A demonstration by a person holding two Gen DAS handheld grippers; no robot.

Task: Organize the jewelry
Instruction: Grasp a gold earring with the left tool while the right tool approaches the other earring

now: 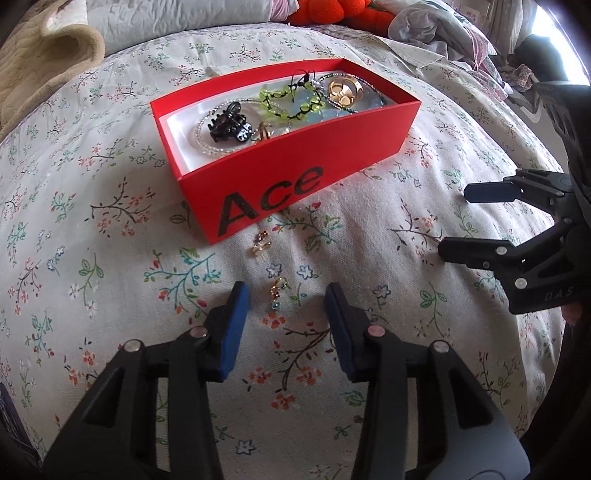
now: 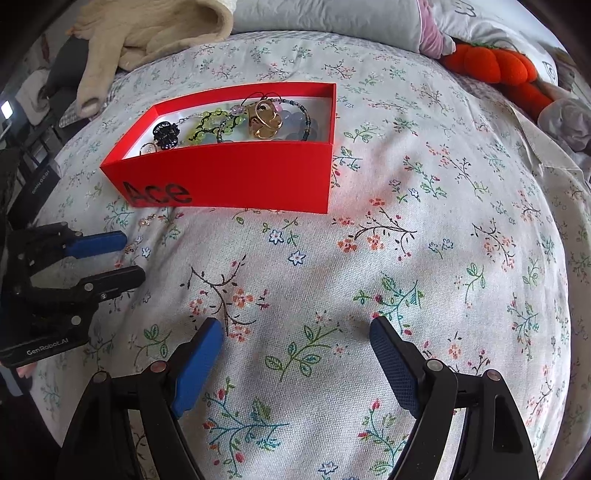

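Observation:
A red box (image 1: 295, 162) marked "Ace" sits on the floral bedspread and holds a black hair claw (image 1: 229, 123), a green bead bracelet (image 1: 284, 103), a gold piece (image 1: 341, 92) and other jewelry. The box also shows in the right wrist view (image 2: 236, 173). Two small earrings lie on the bedspread in front of the box, one gold (image 1: 260, 245), one with a blue stone (image 1: 277, 293). My left gripper (image 1: 286, 295) is open and empty, with the blue-stone earring between its fingertips. My right gripper (image 2: 295, 332) is open and empty over bare bedspread, to the right of the left one.
A beige blanket (image 1: 48, 55) lies at the back left. An orange plush toy (image 2: 495, 70) and crumpled bedding (image 1: 443, 33) lie at the back right. The floral bedspread (image 2: 443, 258) stretches to the right of the box.

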